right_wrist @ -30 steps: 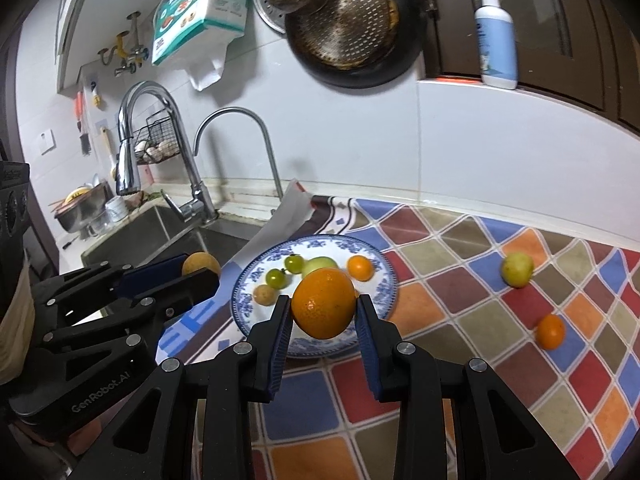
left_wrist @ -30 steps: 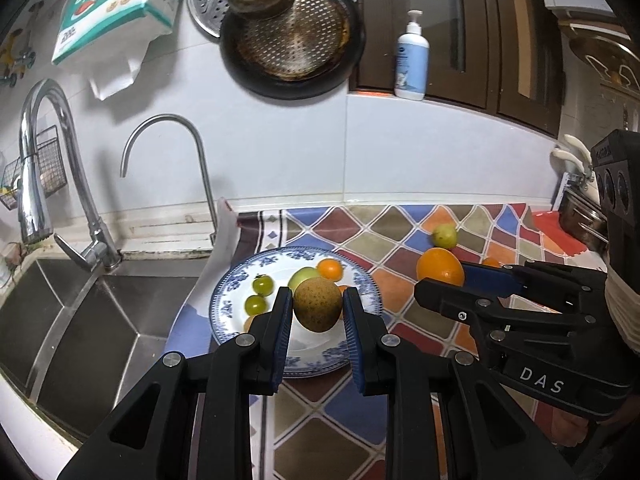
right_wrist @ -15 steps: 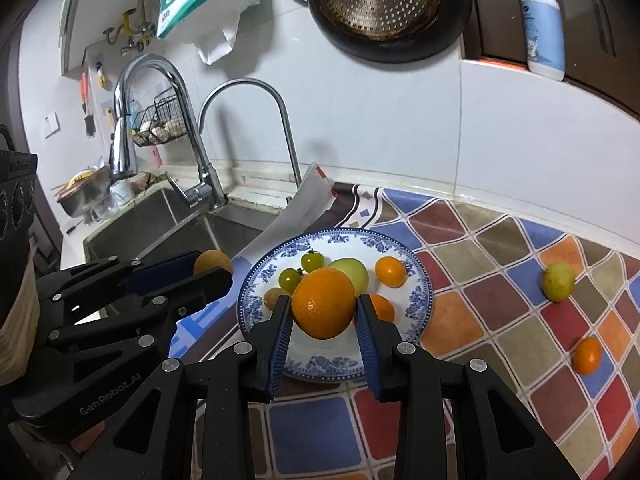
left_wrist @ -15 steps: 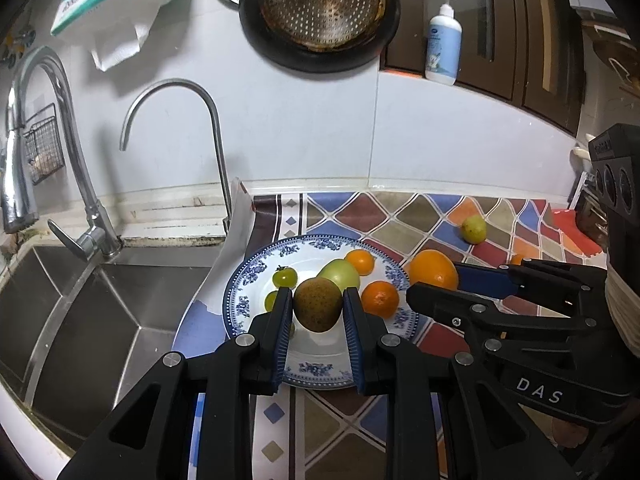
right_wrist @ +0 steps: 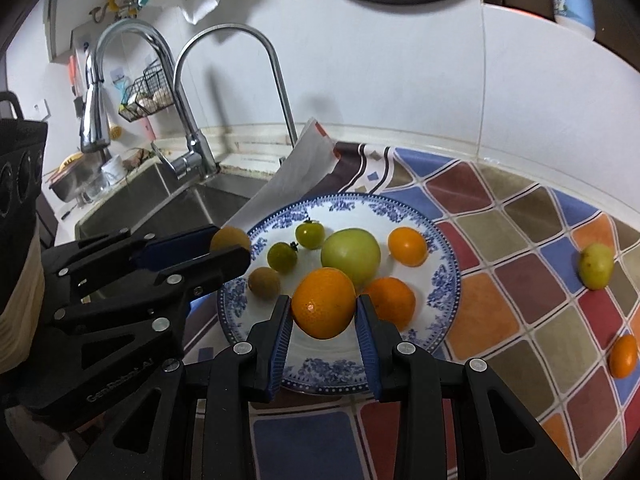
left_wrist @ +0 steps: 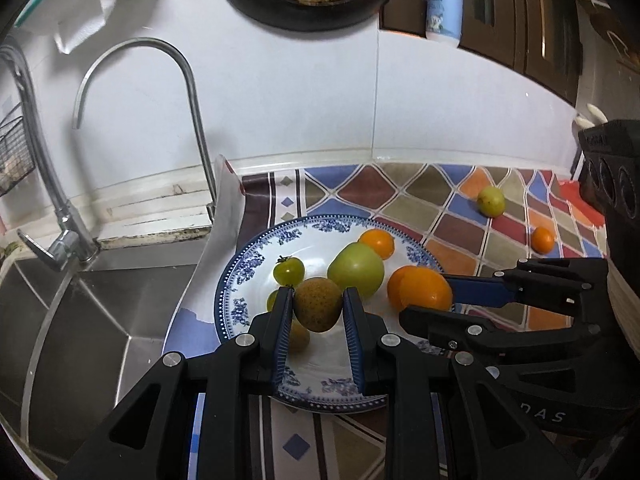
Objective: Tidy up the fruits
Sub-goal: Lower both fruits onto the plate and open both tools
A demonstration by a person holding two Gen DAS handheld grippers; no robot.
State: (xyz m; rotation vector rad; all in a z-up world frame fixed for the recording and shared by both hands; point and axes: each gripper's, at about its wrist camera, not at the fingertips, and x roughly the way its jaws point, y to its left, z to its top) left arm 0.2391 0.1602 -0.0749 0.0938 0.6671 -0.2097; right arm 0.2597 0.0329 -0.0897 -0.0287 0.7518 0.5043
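Over a blue-patterned plate (right_wrist: 442, 276) on the tiled bench (right_wrist: 520, 216), the left gripper (left_wrist: 318, 312) clamps a speckled brown fruit (left_wrist: 318, 309), perhaps a small pear, while the right gripper (right_wrist: 323, 312) grips an orange (right_wrist: 323, 303). A green apple (right_wrist: 351, 255), mandarins and small green tomatoes lie on the plate; two more fruits sit apart on the bench.

White letters "DAS" stand on the black body of the right gripper (left_wrist: 448, 300), seen from the left wrist. "GenRobot.AI" is printed on the left gripper (right_wrist: 230, 246), seen from the right wrist. The bottle (left_wrist: 444, 4) label is too blurred to read.
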